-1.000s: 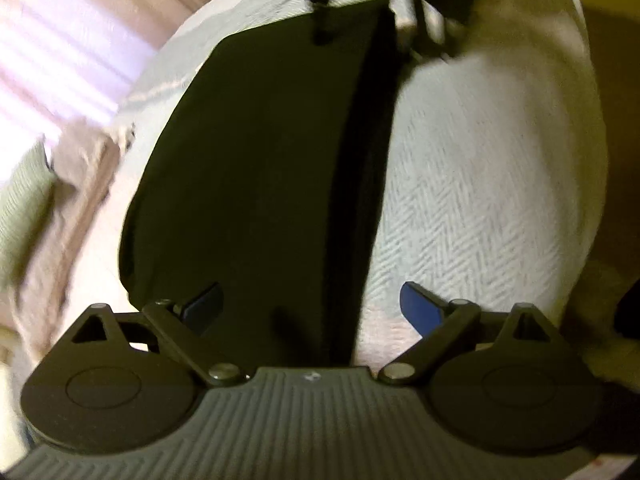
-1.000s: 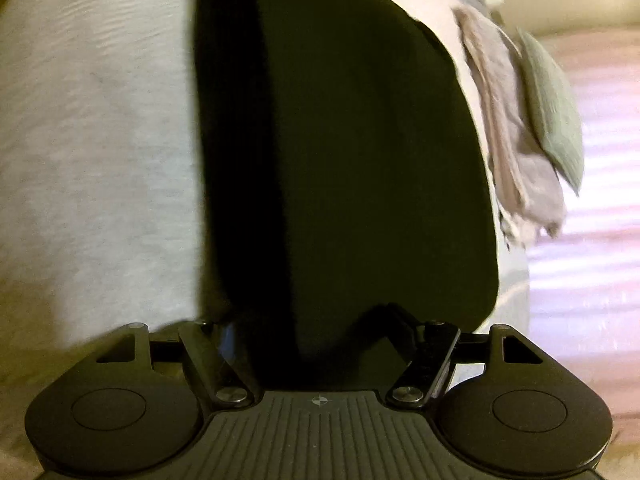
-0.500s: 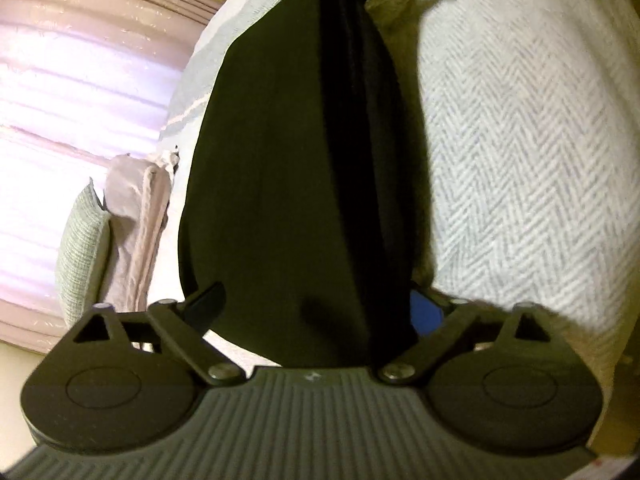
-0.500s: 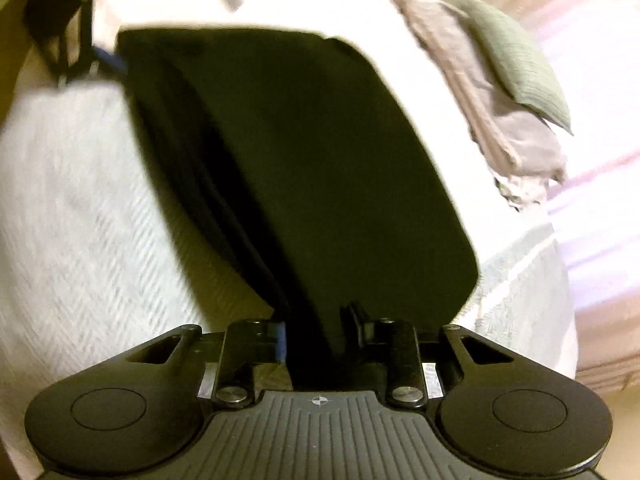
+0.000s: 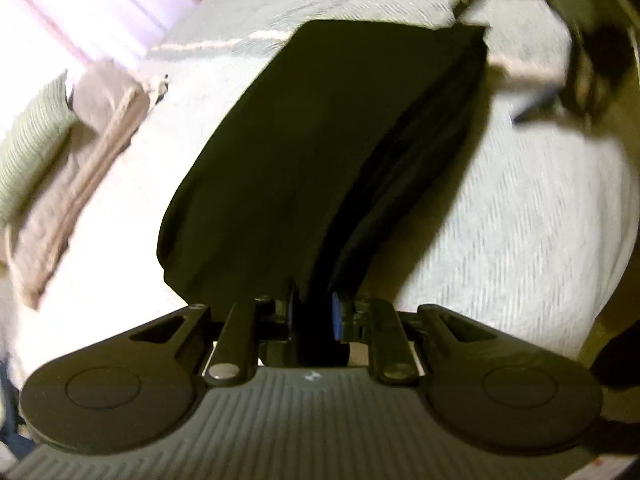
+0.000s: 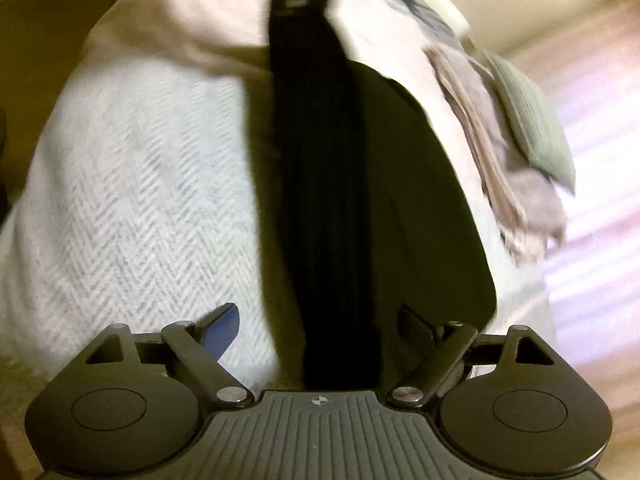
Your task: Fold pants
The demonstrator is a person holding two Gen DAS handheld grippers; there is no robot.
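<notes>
**Claws trade roles on the pants**

Left claw [image 5: 314,316] is closing on a bunched edge of the black pants [image 5: 320,152] – a second ago it gaped wide over flat cloth. Right claw [image 6: 318,326] is opening, its jaws apart around a lifted ridge of fabric it had pinched moments before (no pad touches it now). Pants lie on the pale bedspread [image 6: 132,184], partly folded; the left seems ready to carry the next fold.

Bare bedspread [image 6: 132,208] left of pants [image 6: 404,208]; pillow [image 6: 532,120] right.
</notes>
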